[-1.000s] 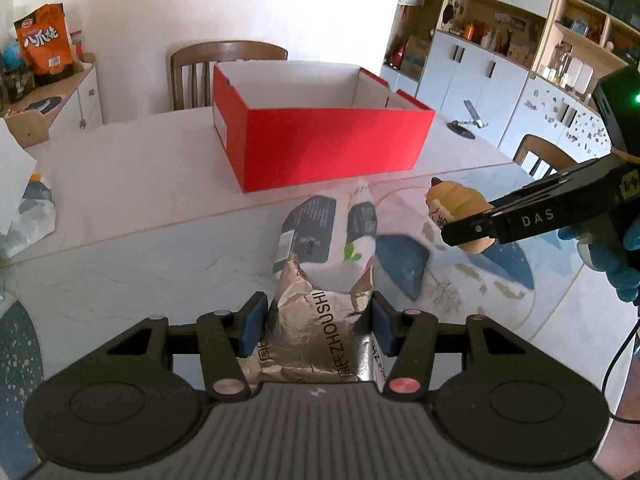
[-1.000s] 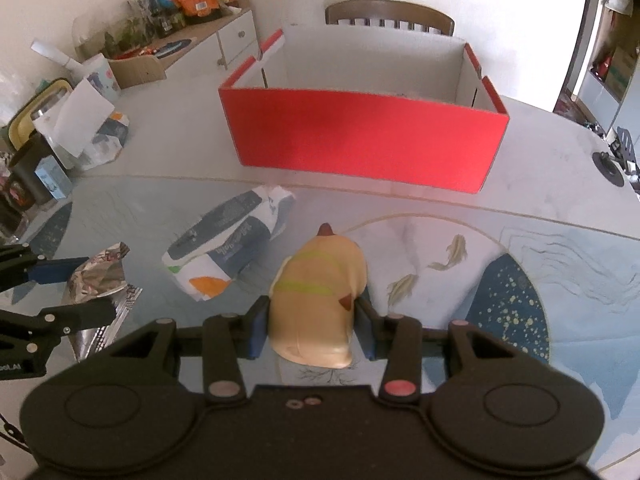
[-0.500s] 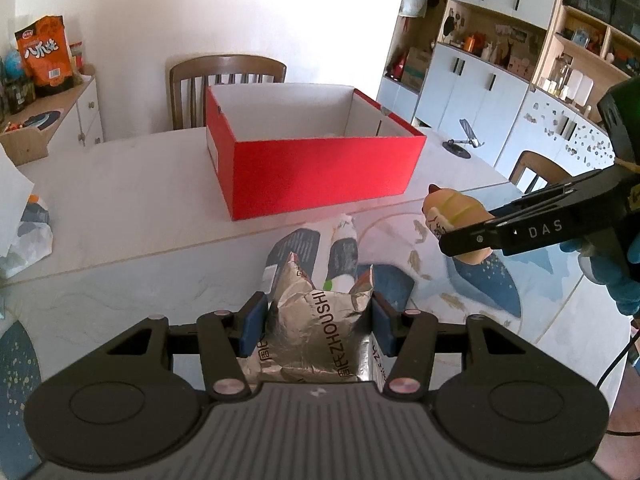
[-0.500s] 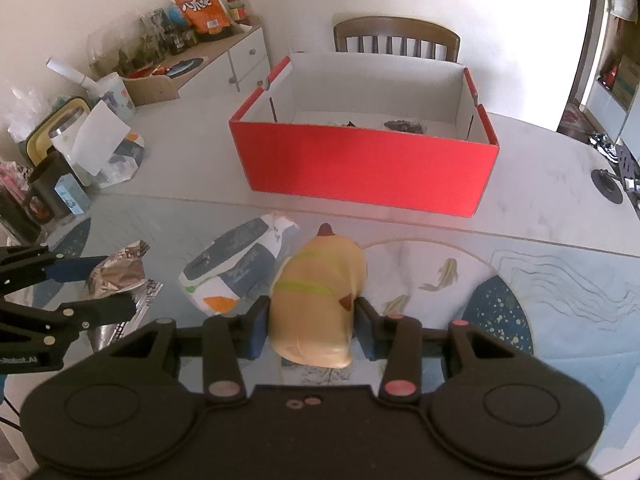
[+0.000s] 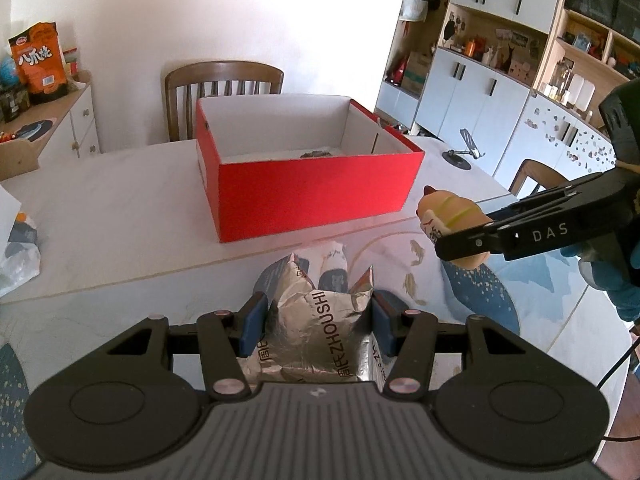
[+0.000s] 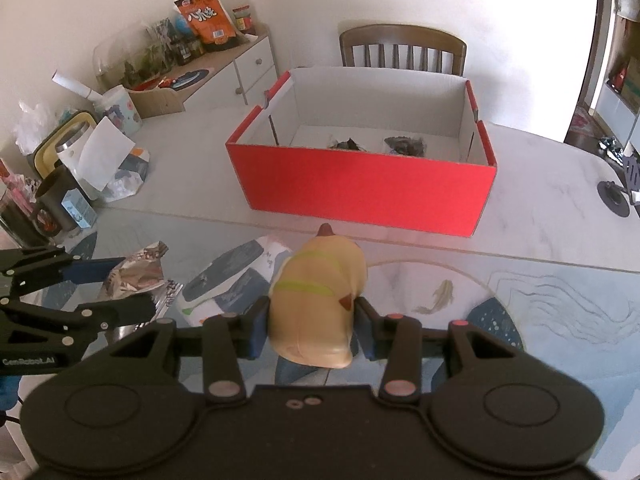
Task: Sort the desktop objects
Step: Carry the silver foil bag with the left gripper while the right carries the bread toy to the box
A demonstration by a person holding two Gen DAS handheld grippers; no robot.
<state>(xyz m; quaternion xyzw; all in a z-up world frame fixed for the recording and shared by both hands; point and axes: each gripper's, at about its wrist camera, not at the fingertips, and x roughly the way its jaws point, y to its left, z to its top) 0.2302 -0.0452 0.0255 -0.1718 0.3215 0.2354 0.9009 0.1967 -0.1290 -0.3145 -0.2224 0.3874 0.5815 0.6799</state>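
Bright daylight, blown-out back wall — fisheye-bent edges, soft blur

You held a crinkled silver foil packet (image 5: 320, 328) with black lettering in the left tongs (image 5: 319, 320), whose pads were blue. In the black right tongs (image 6: 311, 320) you held a tan toy (image 6: 320, 292) with yellow-green stripes. The box (image 6: 360, 192) was red outside, white inside. The tabletop (image 5: 120, 216) was white marble with blue patches and fish.
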